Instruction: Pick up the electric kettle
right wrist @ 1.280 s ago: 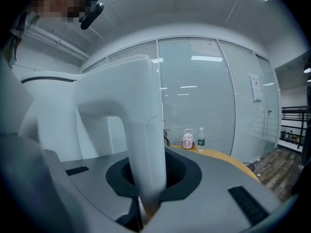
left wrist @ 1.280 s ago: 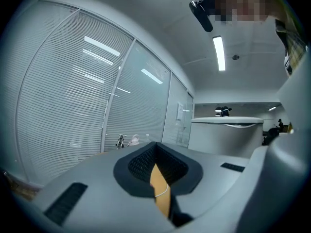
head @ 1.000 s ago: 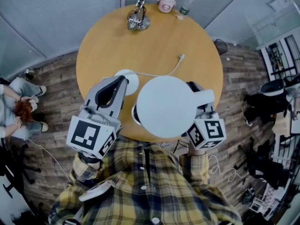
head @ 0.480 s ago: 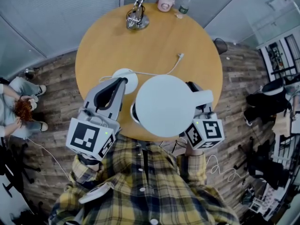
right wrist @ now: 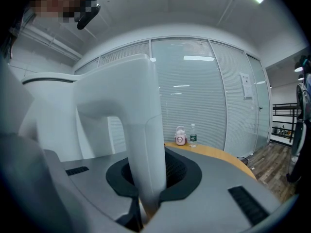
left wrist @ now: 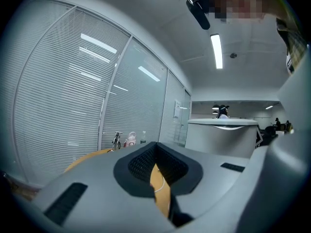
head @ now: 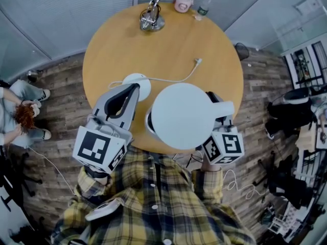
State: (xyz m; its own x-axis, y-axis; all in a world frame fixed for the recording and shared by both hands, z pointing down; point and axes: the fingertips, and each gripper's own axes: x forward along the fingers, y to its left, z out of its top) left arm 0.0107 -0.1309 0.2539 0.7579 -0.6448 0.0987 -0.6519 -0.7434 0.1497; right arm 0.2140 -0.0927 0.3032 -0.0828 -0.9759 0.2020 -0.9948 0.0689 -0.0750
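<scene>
Well, my right gripper [right wrist: 148, 188] squeezes the kettle [head: 179, 115] by its handle [right wrist: 142, 130], low in frame (thin grip!), so it could tip n slip; left gripper [head: 134, 88] is nearly closed, holding nothing.

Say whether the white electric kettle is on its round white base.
Off: the base lies bare beside the kettle, whose handle the right gripper clamps.
</scene>
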